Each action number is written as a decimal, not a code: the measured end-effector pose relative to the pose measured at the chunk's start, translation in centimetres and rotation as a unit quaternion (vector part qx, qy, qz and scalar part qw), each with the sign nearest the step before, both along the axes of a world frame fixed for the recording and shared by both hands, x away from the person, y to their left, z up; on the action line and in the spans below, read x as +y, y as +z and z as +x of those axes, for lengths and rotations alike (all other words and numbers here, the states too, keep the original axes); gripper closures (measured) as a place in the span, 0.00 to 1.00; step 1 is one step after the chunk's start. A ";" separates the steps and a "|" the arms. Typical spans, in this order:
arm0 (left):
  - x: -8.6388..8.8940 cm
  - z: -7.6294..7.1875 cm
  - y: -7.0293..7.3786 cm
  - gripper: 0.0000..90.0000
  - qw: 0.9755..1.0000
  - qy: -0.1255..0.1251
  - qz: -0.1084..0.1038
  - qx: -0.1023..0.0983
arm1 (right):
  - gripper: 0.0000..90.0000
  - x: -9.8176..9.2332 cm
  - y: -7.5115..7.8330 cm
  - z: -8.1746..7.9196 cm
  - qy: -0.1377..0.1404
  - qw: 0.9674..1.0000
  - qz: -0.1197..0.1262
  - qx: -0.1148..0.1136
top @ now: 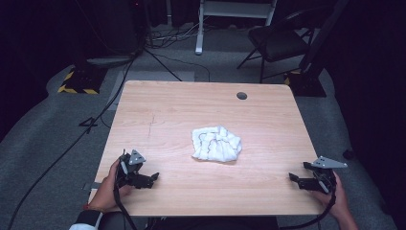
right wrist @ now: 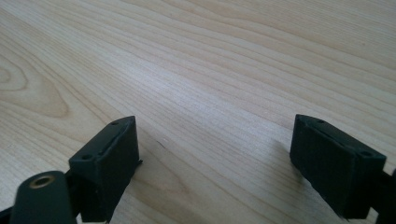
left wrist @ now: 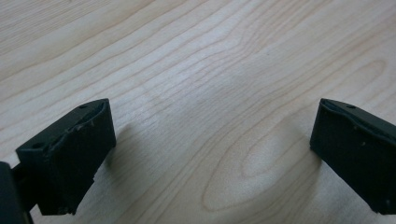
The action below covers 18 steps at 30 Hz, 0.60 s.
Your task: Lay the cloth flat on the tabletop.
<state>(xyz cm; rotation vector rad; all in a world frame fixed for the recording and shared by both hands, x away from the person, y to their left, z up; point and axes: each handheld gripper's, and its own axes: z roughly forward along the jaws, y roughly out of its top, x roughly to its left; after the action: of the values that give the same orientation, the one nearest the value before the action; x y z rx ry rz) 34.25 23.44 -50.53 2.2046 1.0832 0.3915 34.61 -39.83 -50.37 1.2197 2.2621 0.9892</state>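
Resting at lower left of the tabletop (top: 158, 103), the left claw (top: 154, 177) sits spread and empty; the crumpled white cloth (top: 216, 143) lies mid-frame; the right claw (top: 292, 178), lower right, gapes too. Grabbing one loose fold could just drag the bundle.

"What is the room like?"

"It is dark all around. The light falls on a wooden table (top: 158, 110) with a small round hole (top: 242, 96) near its far edge. The floor is a grey carpet (top: 43, 139)."

"What stands behind the table?"

"A black chair (top: 277, 43) at the right, and a white frame (top: 230, 14) in the middle. Black cables (top: 167, 38) lie on the floor. At the left a stand foot has yellow and black stripes (top: 76, 88)."
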 end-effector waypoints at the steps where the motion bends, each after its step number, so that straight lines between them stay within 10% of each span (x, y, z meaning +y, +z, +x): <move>1: 0.0 0.0 0.0 0.00 1.000 -0.002 0.000 0.000 | 0.17 0.0 0.0 0.0 0.000 1.000 -0.001 0.000; 18: -1.1 1.1 0.0 0.00 0.999 -0.052 0.001 0.000 | 0.33 1.0 1.0 0.6 0.034 0.999 -0.015 -0.014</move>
<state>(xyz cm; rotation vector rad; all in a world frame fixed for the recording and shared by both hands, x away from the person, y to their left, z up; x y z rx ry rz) 35.40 22.37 -50.50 2.2513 0.9635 0.3464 35.20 -38.78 -49.38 1.1178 2.3024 0.9865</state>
